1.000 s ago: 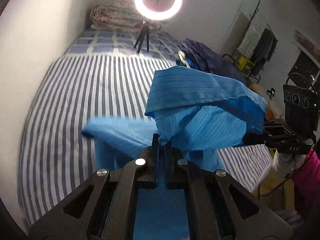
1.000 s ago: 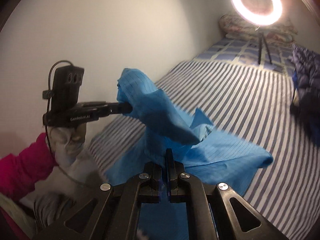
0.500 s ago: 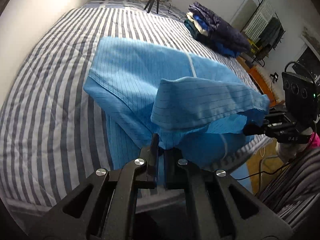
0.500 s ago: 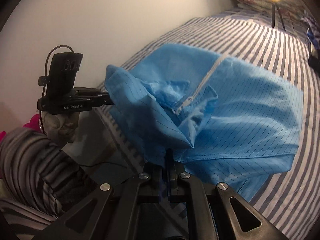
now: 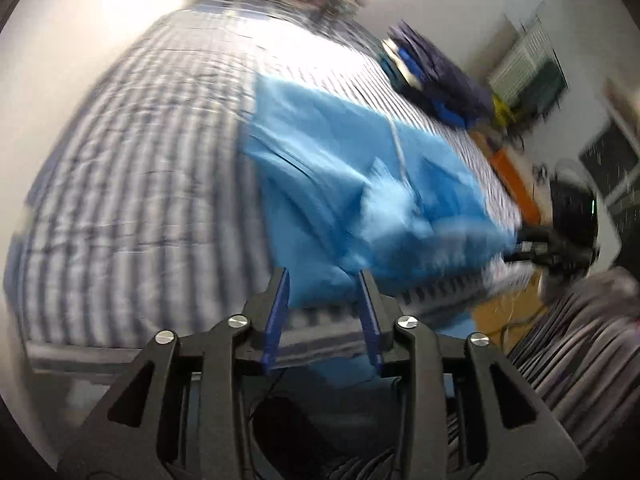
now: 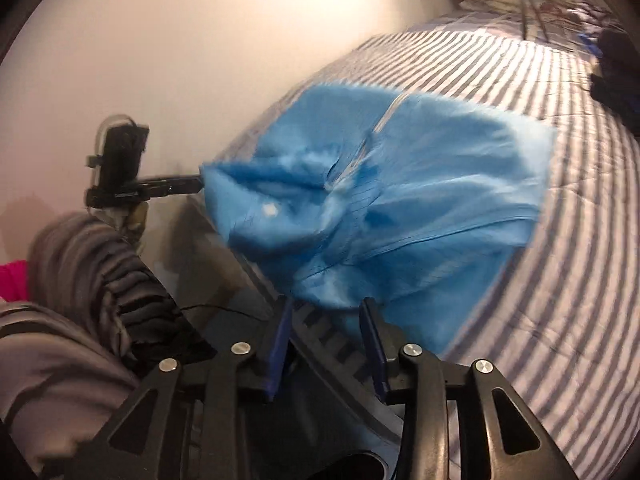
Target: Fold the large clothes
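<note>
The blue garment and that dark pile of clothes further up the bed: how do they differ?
The blue garment is bright blue, spread wide and rumpled at the bed's near edge, in front of the left gripper and right gripper, whose jaws are opening. The dark pile is navy, compact, stacked, and lies far from both grippers. Both rest on the striped bedspread.

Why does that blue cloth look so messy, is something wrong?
The blue garment lies mostly flat on the striped bed, but its near end is bunched and hangs over the bed's edge, between both opening claws, left and right.
</note>
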A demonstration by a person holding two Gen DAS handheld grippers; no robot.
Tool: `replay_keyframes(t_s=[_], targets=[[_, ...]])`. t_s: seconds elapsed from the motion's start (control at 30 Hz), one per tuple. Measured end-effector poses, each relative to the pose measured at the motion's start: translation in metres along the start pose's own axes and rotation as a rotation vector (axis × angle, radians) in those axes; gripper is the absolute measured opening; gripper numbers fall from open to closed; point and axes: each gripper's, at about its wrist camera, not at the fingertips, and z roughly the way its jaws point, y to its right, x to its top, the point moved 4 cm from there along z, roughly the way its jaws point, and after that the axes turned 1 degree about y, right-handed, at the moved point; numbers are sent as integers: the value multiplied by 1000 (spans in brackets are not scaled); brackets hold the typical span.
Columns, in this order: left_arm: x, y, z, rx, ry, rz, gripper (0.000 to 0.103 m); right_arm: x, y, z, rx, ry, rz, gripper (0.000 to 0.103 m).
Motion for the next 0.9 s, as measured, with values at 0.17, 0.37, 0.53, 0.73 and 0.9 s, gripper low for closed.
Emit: replay_keyframes(t_s=[0.17, 0.37, 0.53, 0.73, 0.9], targets=[[37, -46, 5, -38, 52, -208, 52, 20, 41, -13, -19, 147, 219, 65], [67, -68, 56, -105, 13, -347, 52, 32, 90, 14, -51, 139, 418, 65], [69, -60, 93, -106, -42, -340, 5, 38, 90, 32, -10, 120, 428, 11], [49, -47, 81, -60, -26, -273, 2, 28, 67, 30, -23, 115, 333, 1], [25, -57, 84, 36, -59, -283, 2, 24, 75, 32, -147, 42, 356, 14]])
